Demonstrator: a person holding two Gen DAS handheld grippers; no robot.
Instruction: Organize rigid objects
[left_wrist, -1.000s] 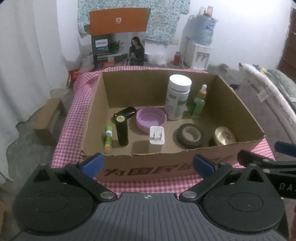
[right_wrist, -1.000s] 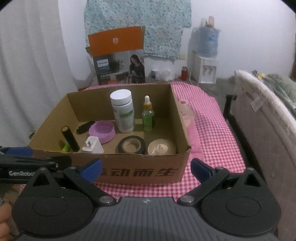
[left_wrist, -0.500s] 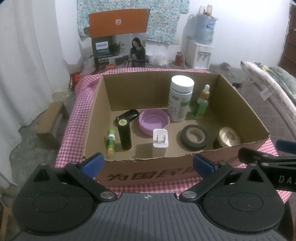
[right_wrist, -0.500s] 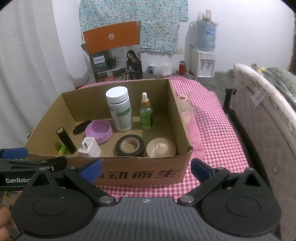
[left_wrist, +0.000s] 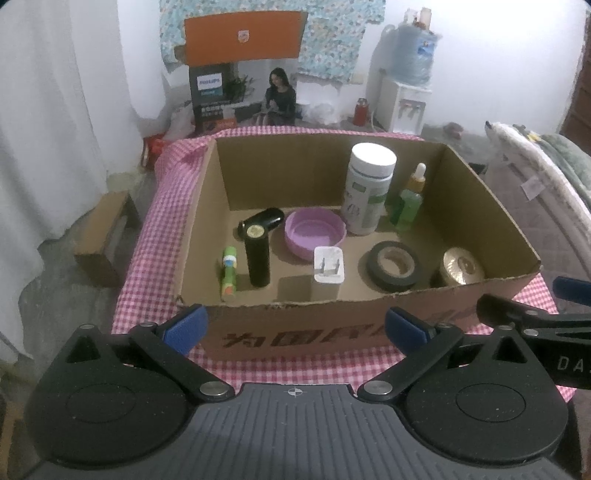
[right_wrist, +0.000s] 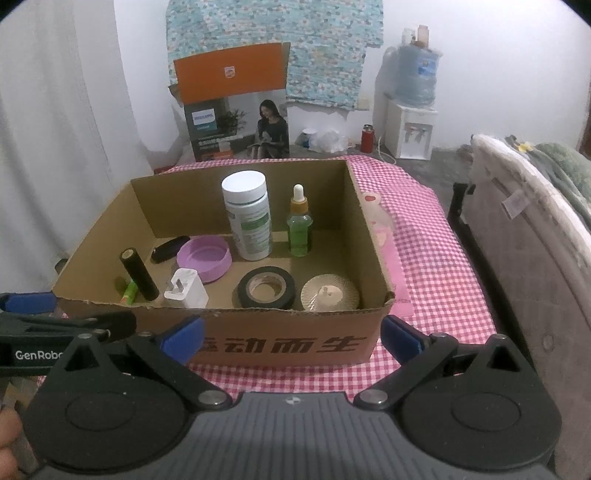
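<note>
An open cardboard box (left_wrist: 332, 328) (right_wrist: 288, 334) stands on the pink checked cloth. It holds a white bottle (left_wrist: 369, 192) (right_wrist: 247, 218), a green dropper bottle (left_wrist: 408, 206) (right_wrist: 299, 229), a purple lid (left_wrist: 314, 232) (right_wrist: 205, 258), an upright black cylinder (left_wrist: 256, 254) (right_wrist: 138, 273), a green tube (left_wrist: 228, 273), a white charger plug (left_wrist: 328, 269) (right_wrist: 186, 290), a black tape roll (left_wrist: 393, 265) (right_wrist: 265, 287) and a gold round piece (left_wrist: 461, 264) (right_wrist: 328, 295). My left gripper (left_wrist: 295, 326) and right gripper (right_wrist: 291, 338) hover open and empty before the box's front wall.
A grey padded sofa or bed (right_wrist: 535, 240) runs along the right of the table. Behind the table stand an orange and dark product carton (right_wrist: 236, 110) and a water dispenser (right_wrist: 410, 118). A small brown box (left_wrist: 103, 236) sits on the floor to the left.
Both views have shifted slightly, showing a little more of the box's inside. Both grippers stay open. Nothing in the box has moved.
</note>
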